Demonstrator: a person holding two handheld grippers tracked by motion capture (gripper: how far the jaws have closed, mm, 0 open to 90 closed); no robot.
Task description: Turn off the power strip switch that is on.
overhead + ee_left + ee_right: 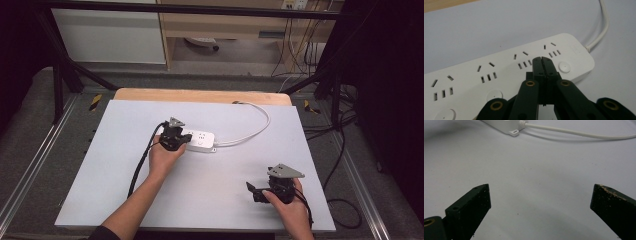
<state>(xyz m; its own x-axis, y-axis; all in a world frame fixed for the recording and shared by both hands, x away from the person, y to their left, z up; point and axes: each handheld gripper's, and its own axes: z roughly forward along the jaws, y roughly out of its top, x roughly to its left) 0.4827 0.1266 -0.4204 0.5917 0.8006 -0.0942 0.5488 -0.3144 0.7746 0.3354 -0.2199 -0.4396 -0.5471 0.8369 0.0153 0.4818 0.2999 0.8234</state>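
Left gripper (181,140): jaws pressed flat together with nothing between them; in the left gripper view (541,59) the two black tips meet in a single seam.
Power strip (499,72): white, lying flat on the sheet right under and ahead of the left gripper's tips; in the high view (201,140) it sits just beyond the left hand.
Contact: the joined tips lie over the strip's top face, between two socket groups and just beside a round button (564,67); whether they rest on the plastic or hang a shade above it is hard to tell from this angle.
Sockets: four groups of slots run along the strip, from near the left gripper's base out to the far end where the cord leaves.
Cord (255,125): white, leaving the strip's far end beyond the left gripper's tips and curving away toward the wooden edge (200,95) of the table.
Right gripper (253,193): jaws spread wide, holding nothing; in the right gripper view (541,195) only bare sheet lies between them.
Right gripper's outlook: the strip's cord end (506,126) and the cord (574,132) lie well ahead of its tips, far apart from them.
Table sheet (210,195): pale grey, beneath both grippers.
Hands: left hand (162,157) behind its gripper, right hand (292,207) gripping the right one near the sheet's near edge.
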